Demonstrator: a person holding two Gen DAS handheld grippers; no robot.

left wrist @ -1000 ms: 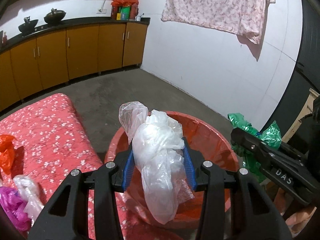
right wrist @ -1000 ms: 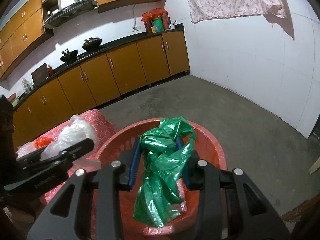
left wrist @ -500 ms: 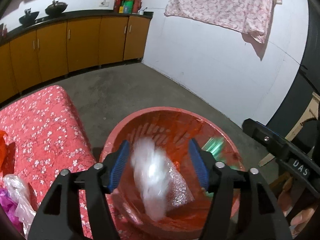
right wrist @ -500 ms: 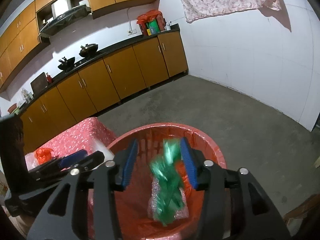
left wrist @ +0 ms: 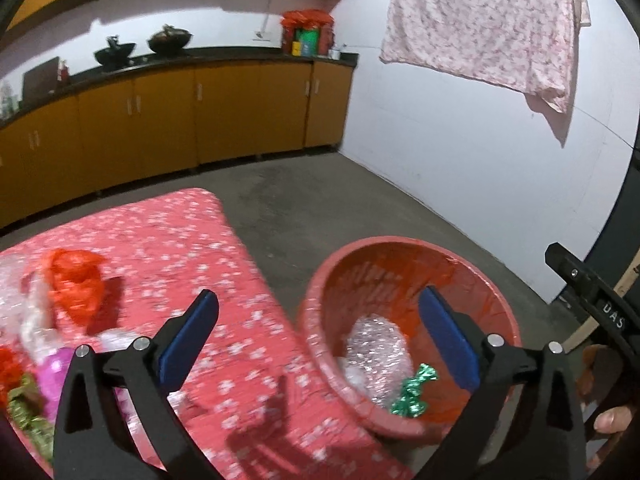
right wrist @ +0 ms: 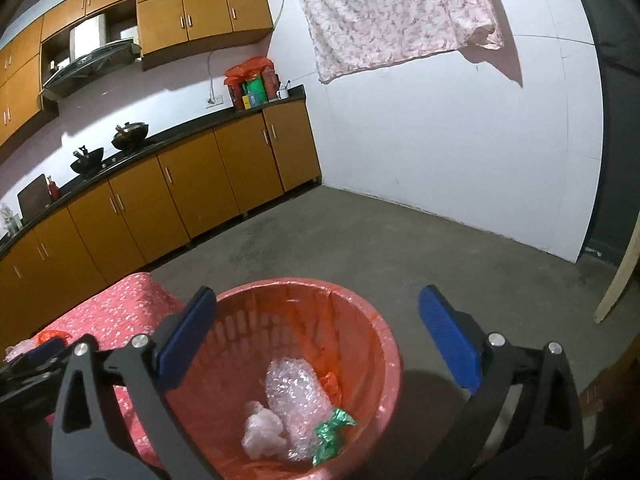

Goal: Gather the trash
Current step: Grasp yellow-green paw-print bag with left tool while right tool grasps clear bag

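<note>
A red bin (left wrist: 400,248) (right wrist: 384,344) with a red liner stands on the floor beside the table. Inside lie a bubble-wrap wad (right wrist: 296,392) (left wrist: 378,348), a crumpled clear bag (right wrist: 262,434) and a crumpled green bag (right wrist: 330,434) (left wrist: 412,394). My left gripper (left wrist: 320,340) hovers over the gap between table and bin, its jaws opening wide with nothing between them. My right gripper (right wrist: 318,338) hangs above the bin, jaws also opening wide and empty. On the table lie a red bag (left wrist: 74,284), a purple bag (left wrist: 56,376) and other scraps.
The table has a red floral cloth (left wrist: 180,248) and sits left of the bin. Orange cabinets (right wrist: 192,192) line the far wall, a pink sheet (right wrist: 392,12) hangs on the white wall. The right gripper's body (left wrist: 592,292) and a hand (left wrist: 612,416) show at the right edge.
Both grippers opened and dropped their loads: the clear bag and the green bag fell into the bin. My left gripper swung left toward the table.
</note>
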